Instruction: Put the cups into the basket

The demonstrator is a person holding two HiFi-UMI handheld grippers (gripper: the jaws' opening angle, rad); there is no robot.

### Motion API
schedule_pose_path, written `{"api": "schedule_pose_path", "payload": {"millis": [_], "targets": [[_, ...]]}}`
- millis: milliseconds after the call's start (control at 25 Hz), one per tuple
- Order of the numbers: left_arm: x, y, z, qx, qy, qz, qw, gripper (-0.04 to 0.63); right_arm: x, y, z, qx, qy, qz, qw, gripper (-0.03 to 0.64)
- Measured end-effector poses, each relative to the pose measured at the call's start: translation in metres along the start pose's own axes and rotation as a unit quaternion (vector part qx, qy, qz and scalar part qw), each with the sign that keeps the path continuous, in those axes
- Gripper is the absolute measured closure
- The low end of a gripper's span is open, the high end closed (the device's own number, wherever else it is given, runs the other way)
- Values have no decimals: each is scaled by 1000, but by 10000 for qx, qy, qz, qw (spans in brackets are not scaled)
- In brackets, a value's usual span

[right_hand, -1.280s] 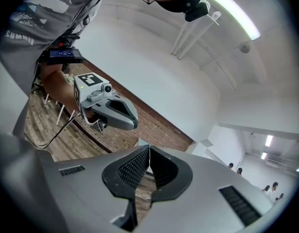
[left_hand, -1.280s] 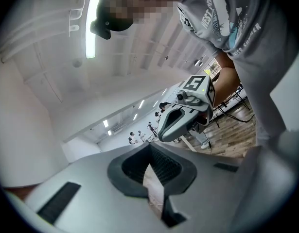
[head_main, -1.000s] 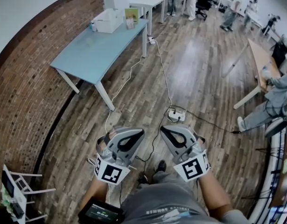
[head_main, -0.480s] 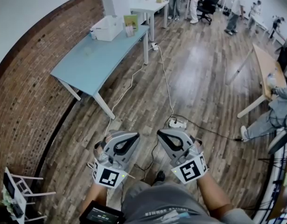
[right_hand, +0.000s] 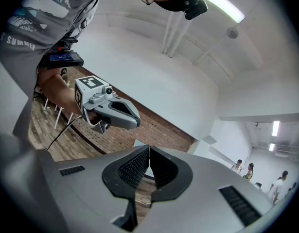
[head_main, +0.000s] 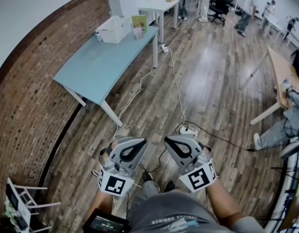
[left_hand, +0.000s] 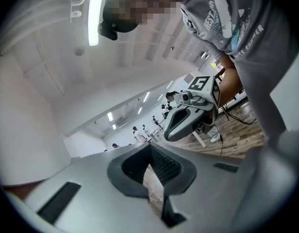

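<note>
No cup could be made out for certain. A pale smudge [head_main: 93,54] on the blue bench [head_main: 110,69] might have been one, but it was too small to tell. The white basket [head_main: 112,29] stood at the bench's far end with a green card [head_main: 137,22] just beside it. Whether anything lay inside the basket could not be seen.

The bench was well apart from the person, who stood on the wooden floor [head_main: 207,81] with both tools held low in front of the body. The left tool [head_main: 140,141] had its jaws pressed together with nothing between them. The right tool [head_main: 168,139] was likewise closed and empty.

On that showing the task had hardly begun. No cup was carried and none showed in the basket, so the approach to the bench, every pick-up and every drop were probably all left to do.

The grey shirt [right_hand: 23,28] carried the word "SUMMER" among smaller print that could not be read. The marker cubes bore only black-and-white patterns. The card's print and the small screen [head_main: 105,222] at the waist were illegible.
</note>
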State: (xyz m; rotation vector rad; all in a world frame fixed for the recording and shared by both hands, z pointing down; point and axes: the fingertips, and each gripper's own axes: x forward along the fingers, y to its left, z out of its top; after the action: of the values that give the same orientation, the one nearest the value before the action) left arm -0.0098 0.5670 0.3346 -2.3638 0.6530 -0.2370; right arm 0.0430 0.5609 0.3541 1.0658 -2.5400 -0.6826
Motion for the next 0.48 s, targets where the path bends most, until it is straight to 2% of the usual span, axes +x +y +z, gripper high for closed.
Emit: {"api": "schedule_pose_path", "payload": {"millis": [280, 480], "targets": [[0, 45, -29, 23, -195, -102, 9998, 597, 44, -17, 3, -54, 64, -272, 9996, 603], [5, 59, -43, 2, -315, -237, 9992, 597, 63, -25, 3, -80, 144, -419, 9990, 603]]}}
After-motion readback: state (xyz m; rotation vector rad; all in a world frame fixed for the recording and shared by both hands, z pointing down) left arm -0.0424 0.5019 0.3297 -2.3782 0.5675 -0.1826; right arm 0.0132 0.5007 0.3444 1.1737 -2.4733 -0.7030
